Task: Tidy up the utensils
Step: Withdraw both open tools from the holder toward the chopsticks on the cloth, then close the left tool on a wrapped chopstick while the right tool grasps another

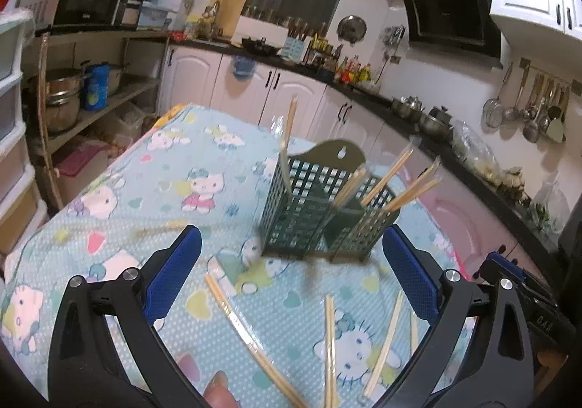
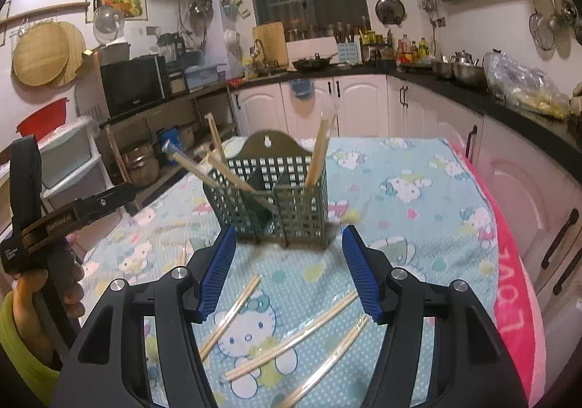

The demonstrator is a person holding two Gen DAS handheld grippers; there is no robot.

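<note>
The left gripper (image 1: 291, 255) hung spread and empty, the green holder (image 2: 269, 200) stood mid-table with some chopsticks already upright, and the right gripper (image 2: 287, 270), spread too, hovered over loose wrapped chopsticks (image 2: 291, 335), probably lining up a pick.

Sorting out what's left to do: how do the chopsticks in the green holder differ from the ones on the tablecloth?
The chopsticks in the holder stand steeply, leaning on the green holder walls; the chopsticks on the tablecloth lie flat. The standing ones are split between its two compartments; the flat ones are scattered at different angles in front of it. Both look like pale wooden sticks in clear wrappers, and neither hand-held gripper holds any.
</note>
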